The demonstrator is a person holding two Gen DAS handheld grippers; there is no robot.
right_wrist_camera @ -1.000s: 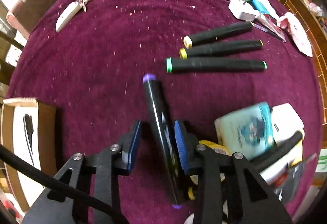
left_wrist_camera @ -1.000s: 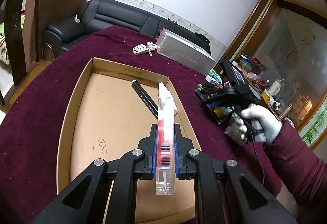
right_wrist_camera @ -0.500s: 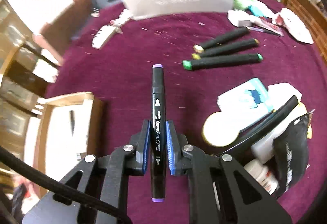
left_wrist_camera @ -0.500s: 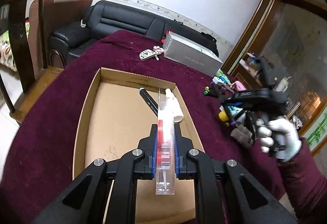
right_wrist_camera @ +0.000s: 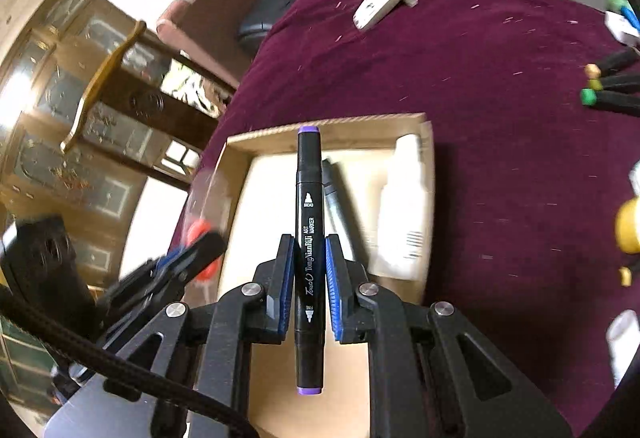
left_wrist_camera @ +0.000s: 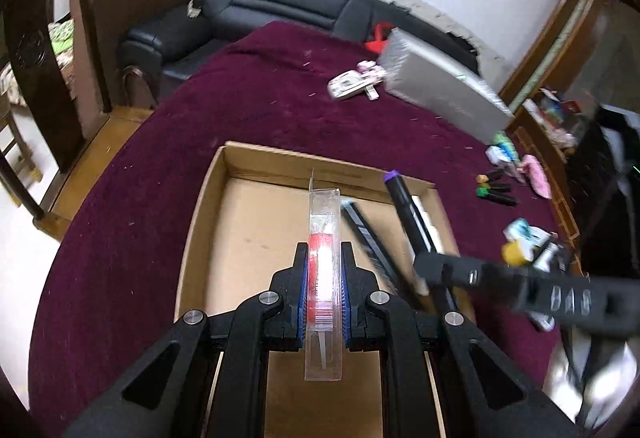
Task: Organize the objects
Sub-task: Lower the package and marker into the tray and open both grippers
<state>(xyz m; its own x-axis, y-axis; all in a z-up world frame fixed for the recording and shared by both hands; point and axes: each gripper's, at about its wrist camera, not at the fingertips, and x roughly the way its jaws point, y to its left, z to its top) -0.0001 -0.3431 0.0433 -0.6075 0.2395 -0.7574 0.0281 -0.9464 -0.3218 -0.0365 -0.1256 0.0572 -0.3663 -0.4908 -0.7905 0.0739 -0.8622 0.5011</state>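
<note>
Two loads crowd one cardboard tray (left_wrist_camera: pixel 204 222): left fingers (left_wrist_camera: pixel 325 290) clamp the clear packet (left_wrist_camera: pixel 325 238), right fingers (right_wrist_camera: pixel 308 278) clamp the purple marker (right_wrist_camera: pixel 309 222), and a collision just beside them could knock either loose.

Black grippers (right_wrist_camera: pixel 308 278), blue pads (right_wrist_camera: pixel 285 278)

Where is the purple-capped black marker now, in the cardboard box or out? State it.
Out. The purple-capped black marker is clamped in the right tool, held above the shallow cardboard box, not lying inside.
</note>
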